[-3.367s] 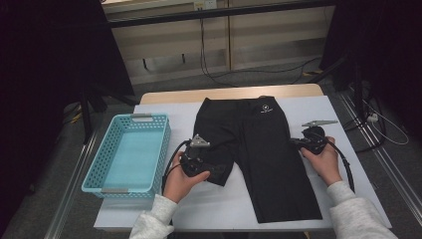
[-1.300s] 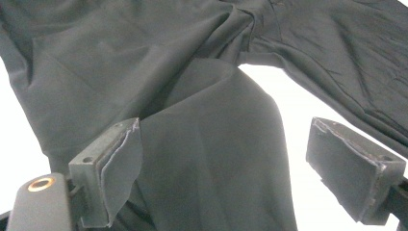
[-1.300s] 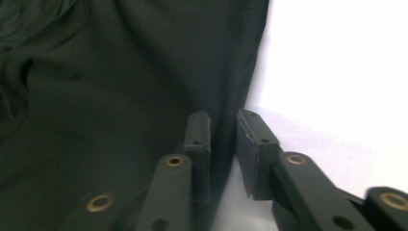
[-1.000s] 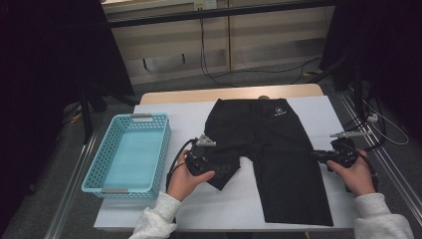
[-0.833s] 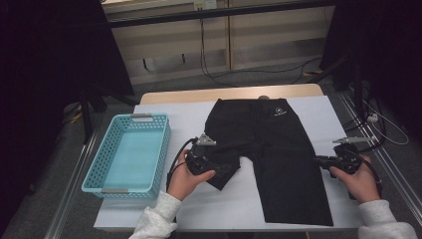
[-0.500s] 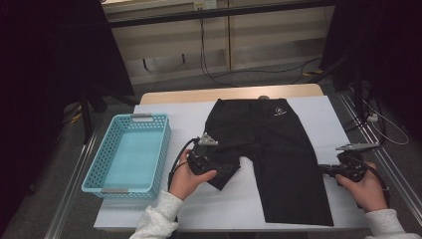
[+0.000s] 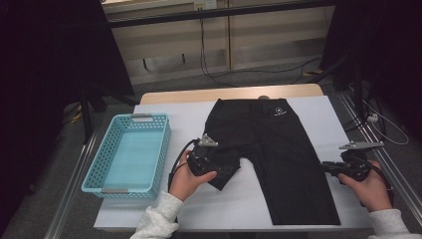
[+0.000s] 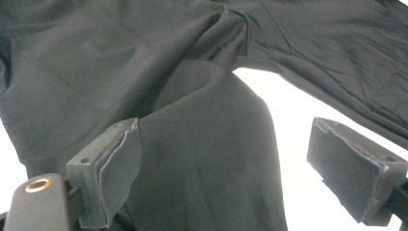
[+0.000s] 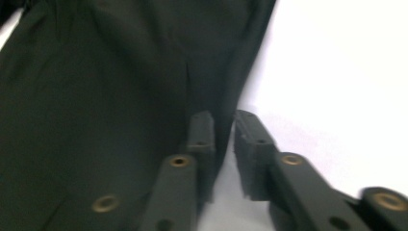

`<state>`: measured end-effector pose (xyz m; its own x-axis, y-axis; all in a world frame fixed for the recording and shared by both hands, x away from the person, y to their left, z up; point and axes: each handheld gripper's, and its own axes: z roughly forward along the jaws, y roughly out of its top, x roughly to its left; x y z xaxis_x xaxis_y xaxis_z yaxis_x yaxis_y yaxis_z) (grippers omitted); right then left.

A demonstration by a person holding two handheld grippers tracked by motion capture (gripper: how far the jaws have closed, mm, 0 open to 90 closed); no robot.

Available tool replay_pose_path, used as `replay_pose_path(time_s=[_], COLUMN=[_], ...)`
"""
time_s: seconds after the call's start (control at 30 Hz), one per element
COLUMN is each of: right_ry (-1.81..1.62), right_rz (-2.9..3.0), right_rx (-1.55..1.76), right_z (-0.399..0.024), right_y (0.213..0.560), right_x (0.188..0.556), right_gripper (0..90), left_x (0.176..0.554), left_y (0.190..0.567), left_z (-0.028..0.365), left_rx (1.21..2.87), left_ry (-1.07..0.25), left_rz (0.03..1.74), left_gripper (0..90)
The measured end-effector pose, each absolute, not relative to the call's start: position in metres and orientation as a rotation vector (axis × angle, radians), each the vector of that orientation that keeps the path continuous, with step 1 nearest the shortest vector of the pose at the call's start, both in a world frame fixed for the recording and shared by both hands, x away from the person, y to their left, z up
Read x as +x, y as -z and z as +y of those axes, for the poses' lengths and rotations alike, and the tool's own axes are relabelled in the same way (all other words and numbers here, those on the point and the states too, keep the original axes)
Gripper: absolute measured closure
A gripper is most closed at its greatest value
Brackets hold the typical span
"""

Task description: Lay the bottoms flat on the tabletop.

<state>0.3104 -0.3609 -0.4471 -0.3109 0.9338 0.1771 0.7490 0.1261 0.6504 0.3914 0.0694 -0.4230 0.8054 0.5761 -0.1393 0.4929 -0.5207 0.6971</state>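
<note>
1. Black stretch-fabric shorts lie flat in the middle of the white-covered table, waistband at the far side and legs toward the person. The left leg is folded up short and the right leg lies full length.
2. Change: a few seconds ago the right gripper sat on top of the right leg. It is now off at that leg's right edge, and the leg lies drawn out straighter and further right. I read that as a smoothing pull finished on that side.
3. Right gripper jaws: just been opening, now a narrow gap. In the right gripper view the leg's edge runs between them, and the pads don't look pressed on it.
4. Left gripper: hasn't moved, parked on the folded left leg. Jaws stand wide apart, cloth bulging between them, not clamped.
5. Likely next: the left leg still needs unfolding or folding over.
6. Markings: small white round logo below the waistband, too small to read.
7. Turquoise plastic lattice basket sits at the left of the table, well apart from the shorts.
</note>
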Motion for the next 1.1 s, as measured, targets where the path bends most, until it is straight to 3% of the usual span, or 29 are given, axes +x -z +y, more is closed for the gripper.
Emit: replay_pose_path(time_s=[0.17,0.47,0.77,1.1], right_ry=[-0.973,-1.035,-1.117,-1.15], right_rz=[2.11,2.118,2.1,2.131], right_rx=[1.599,1.49,1.454,1.383], right_z=[-0.351,-0.336,-0.319,-0.294], right_y=[0.441,0.435,0.437,0.436], right_x=[0.314,0.32,0.325,0.327], right_gripper=[58.2,35.8,21.8,17.3], left_x=[0.392,0.391,0.389,0.387], left_y=[0.425,0.425,0.425,0.429], left_z=[0.07,0.071,0.073,0.073], left_rx=[2.228,2.231,2.227,2.25], left_ry=[-0.138,-0.143,-0.132,-0.121], left_rz=[0.785,0.791,0.798,0.765], left_gripper=[12.3,11.5,9.5,6.3])
